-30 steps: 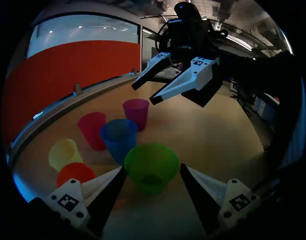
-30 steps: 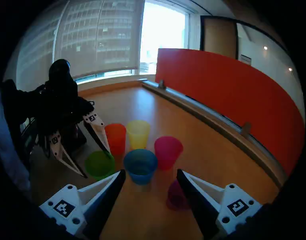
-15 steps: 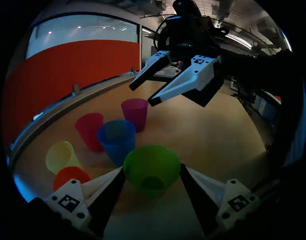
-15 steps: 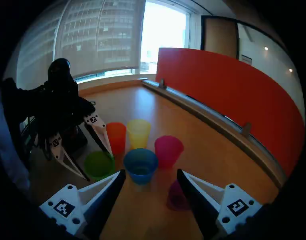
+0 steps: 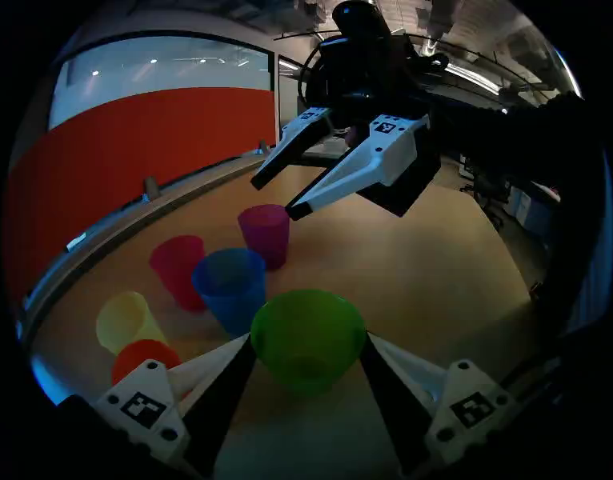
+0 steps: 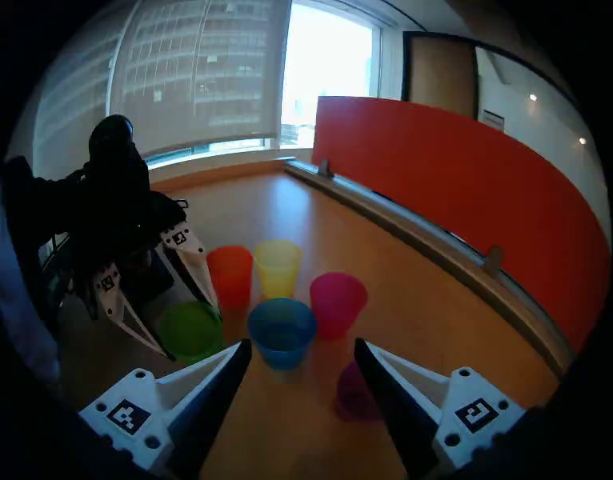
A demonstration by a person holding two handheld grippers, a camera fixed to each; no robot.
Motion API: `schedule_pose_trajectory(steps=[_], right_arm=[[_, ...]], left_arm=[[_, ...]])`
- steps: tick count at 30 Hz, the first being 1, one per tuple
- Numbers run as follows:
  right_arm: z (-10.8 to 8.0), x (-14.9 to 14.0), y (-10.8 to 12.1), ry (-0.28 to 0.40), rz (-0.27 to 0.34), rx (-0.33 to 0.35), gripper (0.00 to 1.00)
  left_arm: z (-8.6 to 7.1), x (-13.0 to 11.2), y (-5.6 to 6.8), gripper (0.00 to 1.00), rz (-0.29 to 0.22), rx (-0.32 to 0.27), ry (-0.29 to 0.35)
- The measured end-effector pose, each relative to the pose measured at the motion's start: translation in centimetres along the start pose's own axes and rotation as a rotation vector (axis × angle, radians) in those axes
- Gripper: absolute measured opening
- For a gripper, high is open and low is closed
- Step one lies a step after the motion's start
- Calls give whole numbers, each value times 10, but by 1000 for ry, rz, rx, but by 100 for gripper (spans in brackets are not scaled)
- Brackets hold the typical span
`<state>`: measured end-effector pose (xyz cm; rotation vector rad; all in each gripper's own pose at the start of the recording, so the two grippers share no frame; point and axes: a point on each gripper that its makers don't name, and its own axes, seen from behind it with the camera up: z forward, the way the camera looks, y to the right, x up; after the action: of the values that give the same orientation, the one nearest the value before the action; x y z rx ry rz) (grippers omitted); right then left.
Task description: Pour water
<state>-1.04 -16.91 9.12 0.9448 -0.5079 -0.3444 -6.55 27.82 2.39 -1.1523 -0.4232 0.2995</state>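
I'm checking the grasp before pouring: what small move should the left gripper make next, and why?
Probably close the left gripper on the translucent green plastic cup: it stands upright on the wooden table between the open fingers, which flank it without clearly pressing on it.

Red partition point(image 6: 466, 184) — bright window point(image 6: 330, 72) behind

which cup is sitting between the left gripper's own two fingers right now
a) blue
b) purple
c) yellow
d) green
d: in the left gripper view the green cup stands in the gap between the fingers of the left gripper, while the blue cup stands farther off, beyond the fingertips.
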Motion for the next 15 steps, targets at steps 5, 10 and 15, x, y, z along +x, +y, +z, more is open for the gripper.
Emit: schedule_pose_trajectory(steps=[5,10,15], right_arm=[[2,1,-1,1,-2,3,100],[2,1,-2,2,-3,4,100],[2,2,-3,4,-3,4,100]], left_arm=[[-8,6,-1,87,0,12,11],[-20,18,-7,87,-3,39,41],[-35,35,-15,87,-18,72,88]])
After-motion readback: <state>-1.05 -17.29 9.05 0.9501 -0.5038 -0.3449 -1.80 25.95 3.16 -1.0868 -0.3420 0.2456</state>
